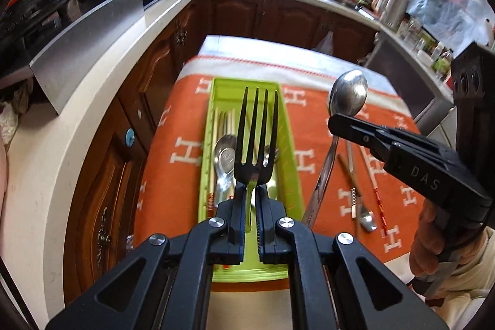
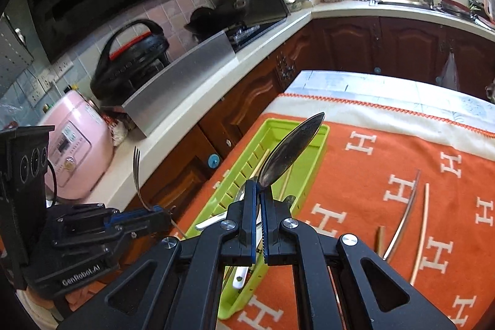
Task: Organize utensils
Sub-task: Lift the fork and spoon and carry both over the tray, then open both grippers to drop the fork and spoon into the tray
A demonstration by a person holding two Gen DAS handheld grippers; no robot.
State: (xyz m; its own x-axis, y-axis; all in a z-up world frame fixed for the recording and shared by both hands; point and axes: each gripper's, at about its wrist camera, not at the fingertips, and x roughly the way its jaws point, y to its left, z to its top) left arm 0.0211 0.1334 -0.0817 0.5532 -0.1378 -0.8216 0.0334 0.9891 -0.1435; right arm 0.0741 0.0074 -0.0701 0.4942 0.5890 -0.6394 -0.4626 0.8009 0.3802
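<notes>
We see the left tool (image 1: 251, 190) pinching a dark fork (image 1: 256, 132) by its neck, prongs pointing away from us, held above the green tray (image 1: 290, 163). The right tool (image 2: 259, 200) is pressed together on the neck of a metal spoon (image 2: 289, 152), whose bowl stands up past the fingertips while its handle hangs below them in the left wrist view. A hand (image 1: 433, 240) grips the right tool's body at the lower right of that view.

The green tray lies on an orange cloth (image 1: 312, 132) patterned with white letters, spread over the worktop (image 2: 371, 85), near its left edge. In the tray we can make out a shiny spoon (image 1: 225, 160) lying bowl up, pale chopsticks (image 1: 220, 122) along the left wall, and more metal cutlery partly hidden behind the fork; the right wrist view also shows a white-handled piece (image 2: 239, 276) at the tray's near end.

On the cloth to the right of the tray, well apart from it, lie loose utensils: a piece with a brownish handle (image 1: 351, 175), a red-banded stick (image 1: 376, 190), and, in the right wrist view, two long curved sticks (image 2: 422, 228).
</notes>
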